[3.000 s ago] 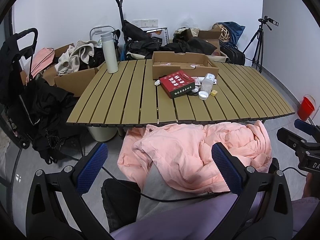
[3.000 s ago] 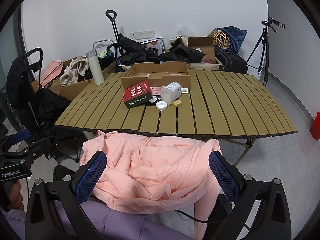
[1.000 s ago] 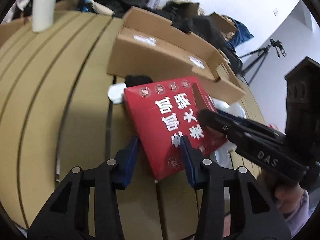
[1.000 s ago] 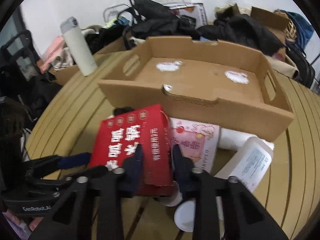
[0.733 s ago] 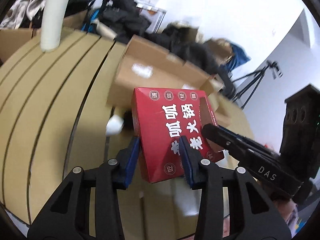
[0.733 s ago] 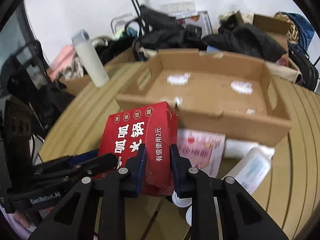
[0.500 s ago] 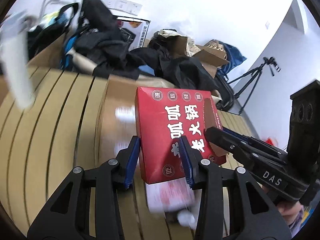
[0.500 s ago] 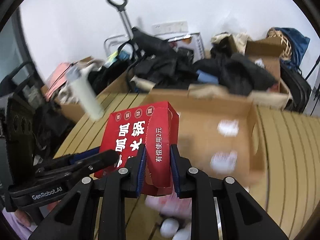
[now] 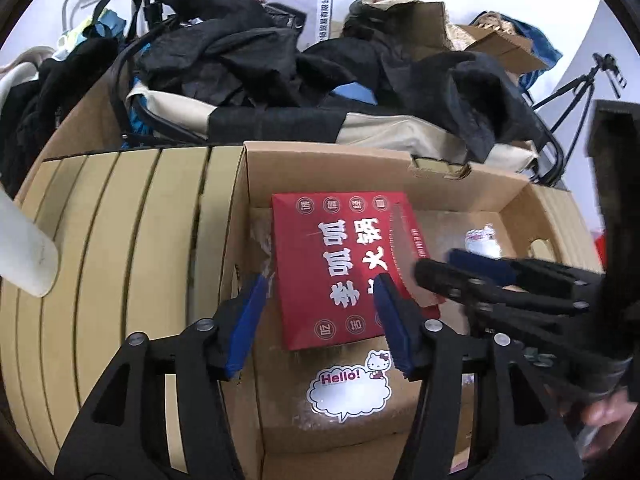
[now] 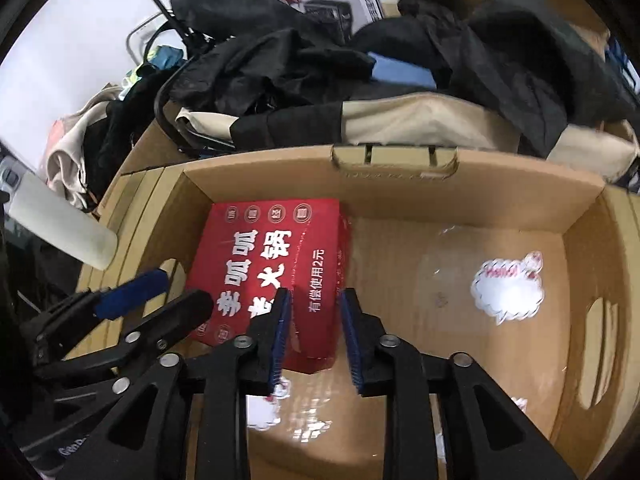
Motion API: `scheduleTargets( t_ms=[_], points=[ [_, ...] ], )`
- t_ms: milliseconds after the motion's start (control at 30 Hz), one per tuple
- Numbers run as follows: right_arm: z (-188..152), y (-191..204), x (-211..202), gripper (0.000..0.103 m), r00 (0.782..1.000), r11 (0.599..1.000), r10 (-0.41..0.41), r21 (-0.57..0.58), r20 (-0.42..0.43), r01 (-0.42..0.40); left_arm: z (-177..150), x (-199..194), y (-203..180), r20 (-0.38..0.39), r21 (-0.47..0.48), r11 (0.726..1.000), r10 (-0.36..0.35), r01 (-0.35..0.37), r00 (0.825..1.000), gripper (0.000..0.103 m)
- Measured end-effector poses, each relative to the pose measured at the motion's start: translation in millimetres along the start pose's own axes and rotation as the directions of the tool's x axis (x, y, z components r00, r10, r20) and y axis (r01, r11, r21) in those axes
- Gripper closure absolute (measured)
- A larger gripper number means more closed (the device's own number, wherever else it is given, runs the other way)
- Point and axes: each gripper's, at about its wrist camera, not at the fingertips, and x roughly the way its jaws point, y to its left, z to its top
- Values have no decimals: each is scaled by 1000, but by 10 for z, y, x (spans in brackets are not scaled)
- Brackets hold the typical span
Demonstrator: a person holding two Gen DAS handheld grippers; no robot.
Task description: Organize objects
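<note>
A red box with white Chinese lettering (image 9: 340, 268) (image 10: 256, 264) lies in the left end of a shallow cardboard tray (image 9: 236, 240) (image 10: 400, 188). My left gripper (image 9: 320, 320) straddles the box's near end. Its jaws are opening, and a gap shows beside the left pad (image 9: 250, 316). My right gripper (image 10: 316, 332) straddles the box's right near corner, its jaws also opening and the pads just off the cardboard. Each gripper shows in the other's view: the right gripper (image 9: 460, 270) and the left gripper (image 10: 168, 296).
The tray sits on a slatted tan table (image 9: 120, 240). A white bottle (image 9: 24, 252) (image 10: 60, 220) stands left of the tray. Dark bags and clothes (image 9: 280, 60) pile up behind it, with a tripod (image 9: 580, 84) at far right. Hello stickers (image 9: 348, 390) (image 10: 508, 288) mark the tray floor.
Both grippers carried the red box up from the table and forward over the tray wall. It now rests on the tray floor, and both pairs of pads have parted from it.
</note>
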Motion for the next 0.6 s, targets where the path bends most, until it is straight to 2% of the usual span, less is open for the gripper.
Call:
scheduleTargets(
  t_ms=[33,100,167,267,333,400,467,567,600],
  points=[
    [-11,-21,-44,55,1000,1000,4,0,1,-4,-14,-20,3,-12,-11,1000,14,-14,1000,51],
    [-60,-60,-250,31,1000,1000,8,6,26,-8,-42,-239,-20,15,-25,1000,7,-7,1000,51],
    [-110,-90,-538,22,998,1000,-8,-9,67,9,-42,-531,-67,62,-3,1000,24,-24,998,51],
    [-174,-88,-1063,21,989,994,-80,-67,126,89,12,-1118,-113,140,13,999,51,-53,989,41],
    [-220,-106,-1496,21,976,983,-139,-93,166,156,62,-1611,-93,216,-21,992,122,-121,969,36],
    [-273,-152,-1965,21,966,980,-162,-86,202,182,65,-2081,-78,297,-61,987,161,-150,941,29],
    [-322,-179,-2355,21,960,981,-163,-68,229,183,19,-2437,-85,325,-89,983,183,-163,928,25],
    [-505,-163,-2918,21,954,979,-166,-75,251,190,-261,-2919,-189,343,-70,983,184,-170,921,23],
    [-647,-147,-3115,21,949,975,-175,-86,262,204,-356,-3000,-219,344,-61,981,194,-185,919,18]
  ],
)
